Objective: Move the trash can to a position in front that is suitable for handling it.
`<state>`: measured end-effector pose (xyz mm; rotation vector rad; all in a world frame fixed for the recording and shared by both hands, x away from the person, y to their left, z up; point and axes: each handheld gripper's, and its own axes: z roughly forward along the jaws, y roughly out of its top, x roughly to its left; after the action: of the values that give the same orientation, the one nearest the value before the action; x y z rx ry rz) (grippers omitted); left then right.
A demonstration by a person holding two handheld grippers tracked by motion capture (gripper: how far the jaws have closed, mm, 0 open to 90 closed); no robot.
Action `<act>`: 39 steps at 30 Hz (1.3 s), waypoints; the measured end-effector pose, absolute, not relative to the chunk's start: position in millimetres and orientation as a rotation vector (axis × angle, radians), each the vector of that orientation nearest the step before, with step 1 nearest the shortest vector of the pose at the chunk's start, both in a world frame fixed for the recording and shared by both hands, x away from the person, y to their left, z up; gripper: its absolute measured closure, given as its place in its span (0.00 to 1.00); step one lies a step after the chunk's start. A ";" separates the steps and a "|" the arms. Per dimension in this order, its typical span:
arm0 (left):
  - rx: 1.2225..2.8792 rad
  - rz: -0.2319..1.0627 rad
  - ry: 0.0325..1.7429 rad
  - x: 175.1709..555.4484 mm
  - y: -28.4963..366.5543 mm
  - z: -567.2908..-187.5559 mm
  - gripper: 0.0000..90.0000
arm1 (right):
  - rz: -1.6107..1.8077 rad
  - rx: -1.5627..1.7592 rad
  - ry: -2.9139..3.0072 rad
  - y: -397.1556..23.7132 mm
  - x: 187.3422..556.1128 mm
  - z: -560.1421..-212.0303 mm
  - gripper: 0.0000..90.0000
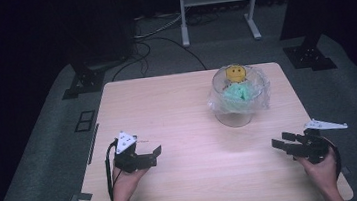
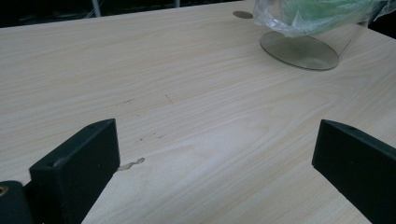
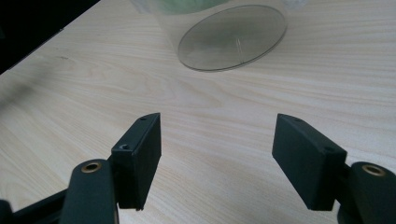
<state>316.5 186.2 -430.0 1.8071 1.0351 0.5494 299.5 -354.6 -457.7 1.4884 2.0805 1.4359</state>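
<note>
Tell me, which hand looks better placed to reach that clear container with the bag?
Probably the right gripper: its open jaws lie nearer the container, which stands on the table's right half. The left gripper, also open, sits farther off.

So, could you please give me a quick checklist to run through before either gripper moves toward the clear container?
1. Left gripper jaws open with nothing between them: ok.
2. Right gripper jaws open with nothing between them: ok.
3. Clear container upright on its round base: ok.
4. Table between both grippers and the container free of obstacles: ok.
5. Plastic bag draped over the container's rim, possibly in the way of a clean grip: not ok.
6. Whether the yellow toy and the green item sit loose inside: cannot tell.
</note>
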 end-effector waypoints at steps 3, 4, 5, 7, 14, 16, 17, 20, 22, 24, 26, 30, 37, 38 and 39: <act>1.805 0.549 1.038 315.9 186.5 -429.2 0.00 | 1.438 1.500 2.079 -355.8 300.7 -459.1 0.36; 1.804 0.550 1.038 315.7 186.6 -428.9 0.00 | 1.439 1.504 2.080 -356.2 301.5 -459.3 0.36; 1.801 0.551 1.038 315.4 186.6 -428.8 0.00 | 1.443 1.504 2.077 -356.7 302.5 -459.5 0.36; 1.806 0.552 1.035 315.2 187.2 -428.5 0.00 | 1.452 1.513 2.072 -357.5 303.9 -459.1 0.36; 1.802 0.554 1.035 314.6 189.6 -427.1 0.00 | 1.472 1.530 2.061 -358.5 308.8 -456.8 0.36; 1.801 0.552 1.037 314.9 189.8 -427.0 0.00 | 1.475 1.532 2.062 -357.9 312.0 -453.6 0.36; 1.799 0.551 1.038 315.0 190.0 -426.9 0.00 | 1.473 1.529 2.064 -357.7 313.9 -451.2 0.36; 1.802 0.546 1.040 315.3 190.0 -428.3 0.00 | 1.474 1.515 2.061 -357.8 319.4 -441.4 0.36; 1.808 0.545 1.039 315.5 189.9 -428.8 0.00 | 1.472 1.502 2.061 -357.4 324.6 -432.5 0.36; 1.811 0.543 1.037 315.4 189.4 -428.6 0.00 | 1.470 1.492 2.057 -356.6 330.1 -421.9 0.36; 1.805 0.545 1.034 315.3 188.7 -428.1 0.00 | 1.479 1.480 2.055 -355.9 336.2 -410.8 0.36; 1.809 0.539 1.035 315.5 188.7 -428.4 0.00 | 1.487 1.470 2.039 -354.2 349.6 -389.8 0.36; 1.807 0.536 1.036 316.0 189.0 -428.3 0.00 | 1.539 1.475 1.988 -344.1 379.5 -350.9 0.36; 1.810 0.537 1.035 316.1 189.6 -428.3 0.00 | 1.536 1.478 1.986 -341.2 384.3 -346.0 0.36; 1.807 0.537 1.036 316.0 190.0 -428.4 0.00 | 1.527 1.481 1.988 -338.1 389.6 -341.9 0.36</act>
<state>316.0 190.0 -428.4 1.8075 1.0359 0.5366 389.6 -338.1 -341.9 1.4808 1.9881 1.5267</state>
